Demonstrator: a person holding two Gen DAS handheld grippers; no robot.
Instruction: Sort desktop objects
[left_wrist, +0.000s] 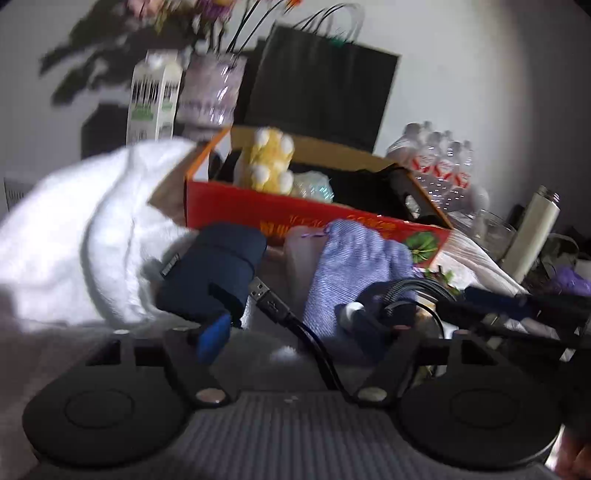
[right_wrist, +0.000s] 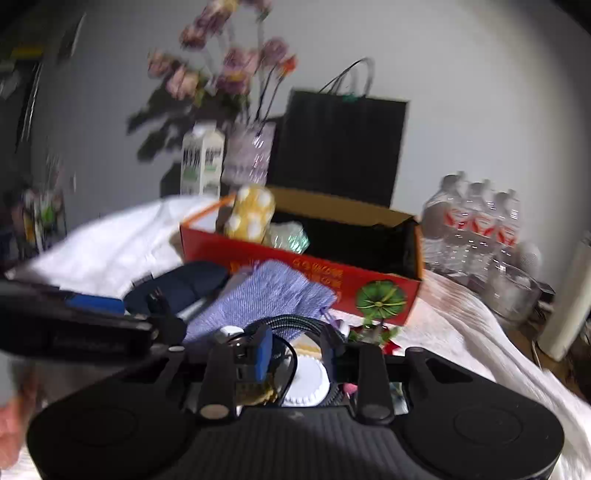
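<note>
I hold the left gripper (left_wrist: 291, 332) half open around the USB cable (left_wrist: 271, 304) and the right gripper (right_wrist: 295, 354) clamped on its coil (right_wrist: 295, 325), which may snag on the red box (right_wrist: 295, 273).

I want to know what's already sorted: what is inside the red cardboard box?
Inside the red box stand a yellow plush toy with white spots and a crinkly clear wrapper. The right half looks dark; the front wall hides the bottom.
</note>
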